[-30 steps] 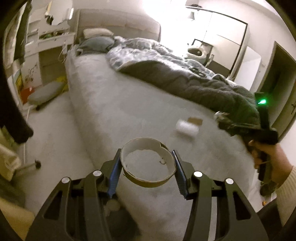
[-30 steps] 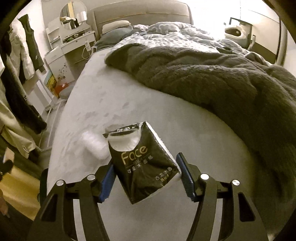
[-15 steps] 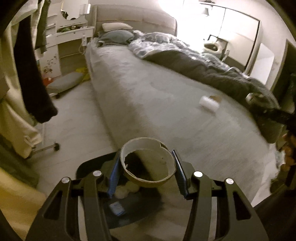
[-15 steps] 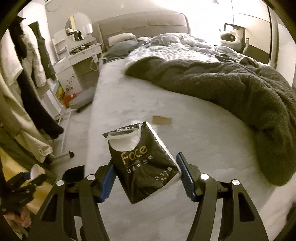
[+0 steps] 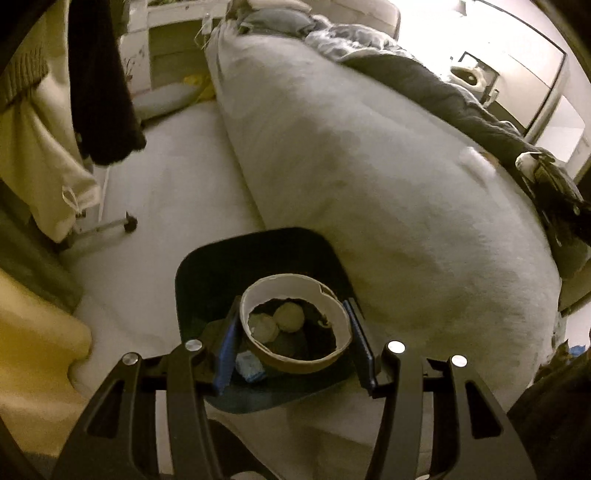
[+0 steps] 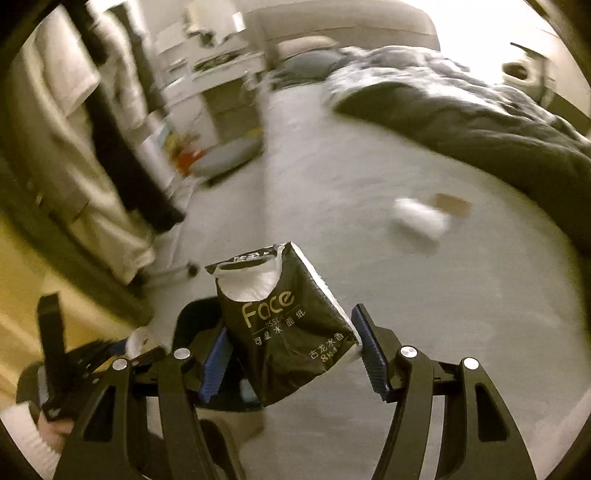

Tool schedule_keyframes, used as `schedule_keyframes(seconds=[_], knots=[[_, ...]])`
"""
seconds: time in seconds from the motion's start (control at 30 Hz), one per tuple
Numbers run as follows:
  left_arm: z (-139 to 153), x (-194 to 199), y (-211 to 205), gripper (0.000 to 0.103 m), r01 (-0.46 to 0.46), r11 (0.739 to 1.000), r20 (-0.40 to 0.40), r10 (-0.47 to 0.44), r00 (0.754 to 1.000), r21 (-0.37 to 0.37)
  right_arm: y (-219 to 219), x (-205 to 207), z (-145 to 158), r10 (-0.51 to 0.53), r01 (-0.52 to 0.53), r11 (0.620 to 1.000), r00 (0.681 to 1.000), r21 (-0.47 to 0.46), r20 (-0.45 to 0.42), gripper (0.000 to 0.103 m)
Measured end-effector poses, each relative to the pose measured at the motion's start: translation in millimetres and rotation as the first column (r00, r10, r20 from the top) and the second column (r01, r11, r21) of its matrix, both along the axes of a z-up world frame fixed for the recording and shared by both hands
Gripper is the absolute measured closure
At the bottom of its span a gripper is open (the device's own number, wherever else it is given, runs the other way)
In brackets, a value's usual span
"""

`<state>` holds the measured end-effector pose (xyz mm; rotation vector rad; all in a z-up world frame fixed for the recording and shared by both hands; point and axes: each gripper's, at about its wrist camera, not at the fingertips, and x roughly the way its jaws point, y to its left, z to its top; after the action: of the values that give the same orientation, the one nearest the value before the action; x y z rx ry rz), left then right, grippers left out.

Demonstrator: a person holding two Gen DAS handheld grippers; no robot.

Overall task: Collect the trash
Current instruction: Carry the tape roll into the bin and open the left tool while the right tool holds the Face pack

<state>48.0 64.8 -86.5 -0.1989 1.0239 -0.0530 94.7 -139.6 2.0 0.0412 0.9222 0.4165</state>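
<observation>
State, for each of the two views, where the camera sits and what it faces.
Left wrist: on the left tool, angled down at the dark bin beside the bed; its fingers clamp a cardboard ring.
Right wrist: on the right tool, facing the bed; it grips a tissue pack; a sleeved hand shows lower left.
Shared: bin, bed.

You're in somebody's bedroom, pretty lived-in. There's a big bed (image 6: 424,280) with a padded headboard (image 6: 343,22), pillows (image 6: 306,62) and a rumpled dark blanket (image 6: 480,122), clothes hanging on a rack (image 6: 92,122) beside it (coats, mostly), a white dresser (image 6: 195,92) cluttered on top, and a dark trash bin (image 5: 207,280) on the floor.
</observation>
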Motion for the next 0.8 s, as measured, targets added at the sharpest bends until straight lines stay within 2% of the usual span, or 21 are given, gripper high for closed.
schedule_keyframes(seconds=[0.33, 0.8], knots=[[-49.7, 12.7, 21.7, 0.047, -0.044, 0.998, -0.126, 0.039, 0.991, -0.038, 74.1, -0.9, -28.1, 0.127, -0.13, 0.99, 0.99, -0.053, -0.065, 0.039], [-111.5, 28.1, 27.7, 0.046, -0.034, 0.997, -0.305, 0.012, 0.952, -0.065, 115.1, 16.2, -65.7, 0.157, -0.168, 0.984, 0.974, -0.054, -0.161, 0.039]])
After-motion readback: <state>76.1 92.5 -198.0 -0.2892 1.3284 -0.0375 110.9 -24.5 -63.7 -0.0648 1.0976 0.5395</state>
